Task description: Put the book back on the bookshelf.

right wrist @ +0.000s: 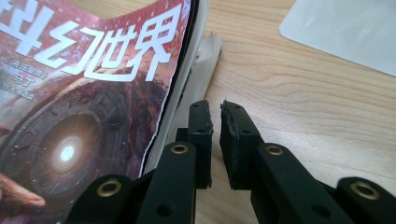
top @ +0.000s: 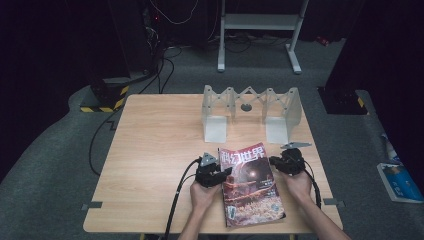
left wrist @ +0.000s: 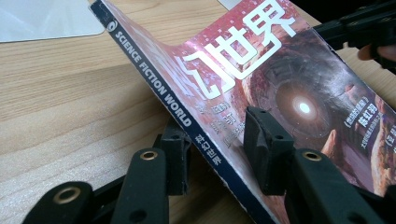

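A science-fiction magazine (top: 252,185) with a red cover lies on the wooden table (top: 150,150) near its front edge. My left gripper (top: 227,172) is shut on the magazine's spine. In the left gripper view one jaw sits under the dark spine and the other presses on the cover (left wrist: 280,79), so the spine side is lifted off the wood. My right gripper (top: 272,161) is at the magazine's upper right edge. In the right gripper view its jaws (right wrist: 216,112) stand almost together with nothing between them, just beside the page edges (right wrist: 187,84).
A white accordion-style rack (top: 250,112) stands on two flat feet at the back of the table; one foot shows as a pale plate (right wrist: 345,32). Bare wood lies left of the magazine. A blue booklet (top: 400,182) lies on the floor at right.
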A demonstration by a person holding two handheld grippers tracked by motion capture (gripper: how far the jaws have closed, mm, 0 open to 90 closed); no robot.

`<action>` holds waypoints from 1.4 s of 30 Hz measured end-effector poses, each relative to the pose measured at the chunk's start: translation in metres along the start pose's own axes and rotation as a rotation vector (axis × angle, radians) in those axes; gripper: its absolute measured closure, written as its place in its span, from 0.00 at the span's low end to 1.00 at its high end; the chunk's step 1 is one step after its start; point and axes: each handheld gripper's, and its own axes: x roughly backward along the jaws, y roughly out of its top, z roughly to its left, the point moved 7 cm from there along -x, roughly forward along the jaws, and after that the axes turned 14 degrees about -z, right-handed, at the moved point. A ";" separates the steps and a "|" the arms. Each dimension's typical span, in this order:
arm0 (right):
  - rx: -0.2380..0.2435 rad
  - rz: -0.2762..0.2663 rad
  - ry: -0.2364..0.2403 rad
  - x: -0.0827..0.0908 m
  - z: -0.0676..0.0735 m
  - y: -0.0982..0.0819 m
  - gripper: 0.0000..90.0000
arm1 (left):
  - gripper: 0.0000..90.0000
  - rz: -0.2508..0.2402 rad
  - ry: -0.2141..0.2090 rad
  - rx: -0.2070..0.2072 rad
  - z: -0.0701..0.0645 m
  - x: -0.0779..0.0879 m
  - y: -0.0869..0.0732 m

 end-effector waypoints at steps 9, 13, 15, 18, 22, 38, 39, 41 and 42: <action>-0.015 0.001 0.041 -0.011 0.003 -0.005 0.91 | 0.64 -0.007 0.003 -0.010 0.001 0.000 0.001; -0.010 -0.004 0.051 -0.011 0.003 -0.005 0.91 | 0.59 -0.011 -0.010 0.005 0.000 0.000 0.001; -0.004 -0.010 0.058 -0.012 0.004 -0.005 0.91 | 0.54 -0.012 -0.012 0.020 0.000 0.000 0.001; 0.000 -0.011 0.068 -0.013 0.007 -0.005 0.91 | 0.52 -0.027 -0.010 0.045 0.002 0.001 0.002; 0.007 -0.017 0.074 -0.015 0.009 -0.005 0.91 | 0.50 -0.034 -0.023 0.057 0.002 0.003 0.003; 0.034 -0.031 0.127 -0.020 0.019 -0.002 0.93 | 0.38 -0.022 -0.053 0.073 0.001 0.003 0.003; 0.037 -0.027 0.134 -0.021 0.022 -0.003 0.93 | 0.37 -0.014 -0.054 0.075 0.000 0.003 0.003; 0.052 -0.024 0.152 -0.023 0.027 -0.003 0.93 | 0.35 -0.013 -0.058 0.079 0.000 0.002 0.003; 0.061 -0.021 0.158 -0.024 0.030 -0.003 0.93 | 0.34 -0.016 -0.059 0.080 0.001 0.003 0.003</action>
